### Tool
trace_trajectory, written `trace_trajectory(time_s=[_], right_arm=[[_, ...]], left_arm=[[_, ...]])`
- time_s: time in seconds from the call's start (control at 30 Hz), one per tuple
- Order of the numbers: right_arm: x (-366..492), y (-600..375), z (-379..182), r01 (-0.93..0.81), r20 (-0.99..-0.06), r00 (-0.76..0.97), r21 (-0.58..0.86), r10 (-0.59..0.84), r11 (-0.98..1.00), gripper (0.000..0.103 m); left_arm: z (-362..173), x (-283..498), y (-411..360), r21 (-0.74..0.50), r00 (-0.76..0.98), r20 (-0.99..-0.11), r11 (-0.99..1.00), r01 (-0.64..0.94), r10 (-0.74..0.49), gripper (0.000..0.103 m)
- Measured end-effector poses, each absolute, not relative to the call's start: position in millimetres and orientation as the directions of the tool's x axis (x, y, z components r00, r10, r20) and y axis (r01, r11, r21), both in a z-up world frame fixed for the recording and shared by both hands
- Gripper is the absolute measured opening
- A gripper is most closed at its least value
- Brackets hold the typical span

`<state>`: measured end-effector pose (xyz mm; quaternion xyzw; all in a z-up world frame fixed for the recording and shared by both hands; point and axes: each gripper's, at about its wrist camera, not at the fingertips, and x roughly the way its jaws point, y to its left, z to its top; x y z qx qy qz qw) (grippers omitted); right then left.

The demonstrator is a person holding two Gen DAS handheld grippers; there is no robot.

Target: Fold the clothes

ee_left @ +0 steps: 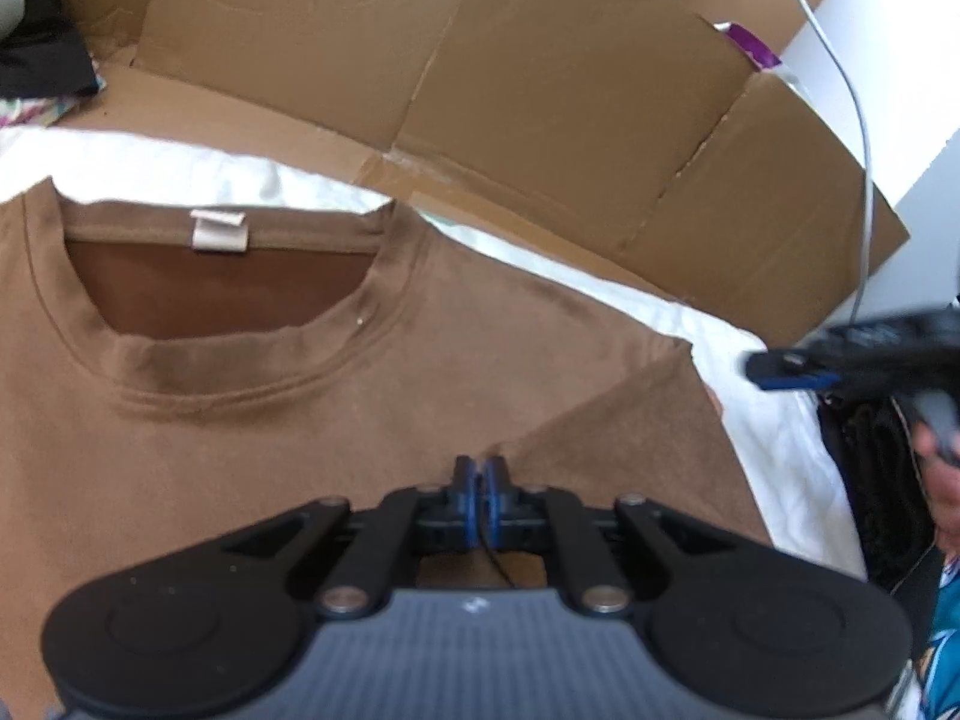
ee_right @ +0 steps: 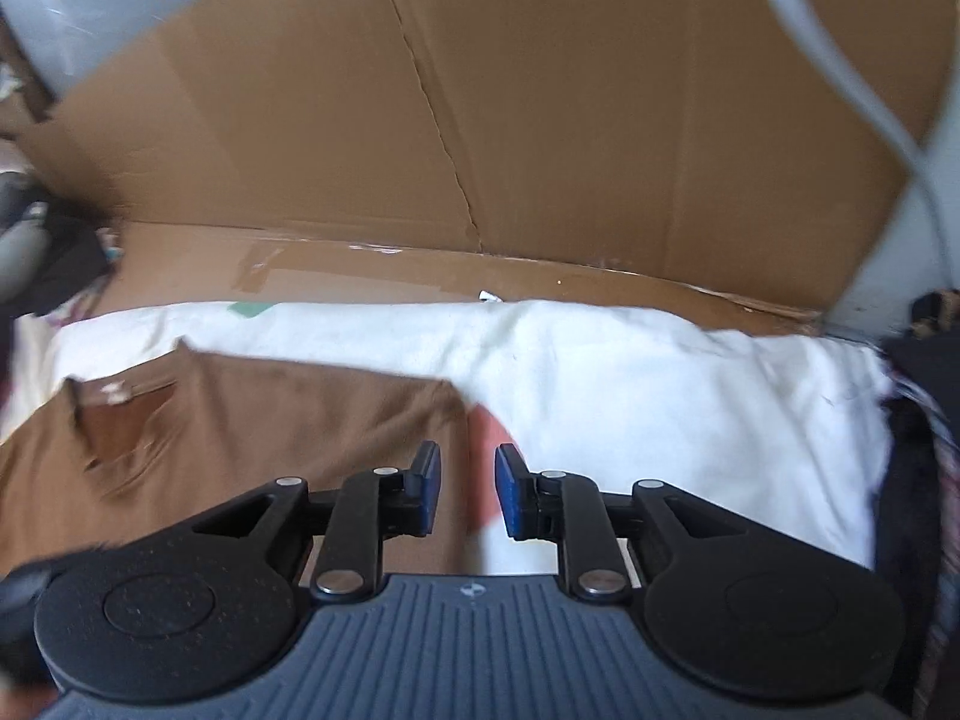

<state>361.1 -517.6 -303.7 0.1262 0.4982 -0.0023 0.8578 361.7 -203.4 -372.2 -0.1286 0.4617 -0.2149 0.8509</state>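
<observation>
A white cloth sheet covers the work surface, backed beyond both claws by a flattened brown cardboard box standing as a wall. The brown crew-neck cotton T-shirt lies flat directly ahead of the left gripper, which is clenched with its tips against the fabric. The right gripper is released, holding nothing, above the shirt's edge. A grey cable hangs to the right.
</observation>
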Motion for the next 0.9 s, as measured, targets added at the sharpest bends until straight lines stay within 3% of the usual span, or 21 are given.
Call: trace_trajectory(time_s=[0.2,0.57,0.73,0.9], right_arm=[[289.8,-532.9,-274.9,0.095,-0.832,0.536,0.231,0.146,0.968,0.031],[170.0,-526.1,-261.3,0.076,-0.76,0.631,0.262,0.157,0.962,0.039],[150.2,-511.7,-280.9,0.137,-0.761,0.64,0.252,0.109,0.958,0.042],[156.9,-493.3,-307.8,0.072,-0.785,0.611,0.181,0.1,0.981,0.044]], left_arm=[[-358.6,339.4,-192.4,-0.453,0.485,-0.732,0.874,0.176,-0.478,0.036],[-328.5,268.2,-203.2,-0.525,0.353,-0.766,0.84,0.138,-0.537,0.038],[-336.7,257.4,-222.9,-0.574,0.281,-0.767,0.813,0.103,-0.577,0.042],[-354.3,260.8,-238.0,-0.588,0.269,-0.768,0.806,0.065,-0.582,0.047]])
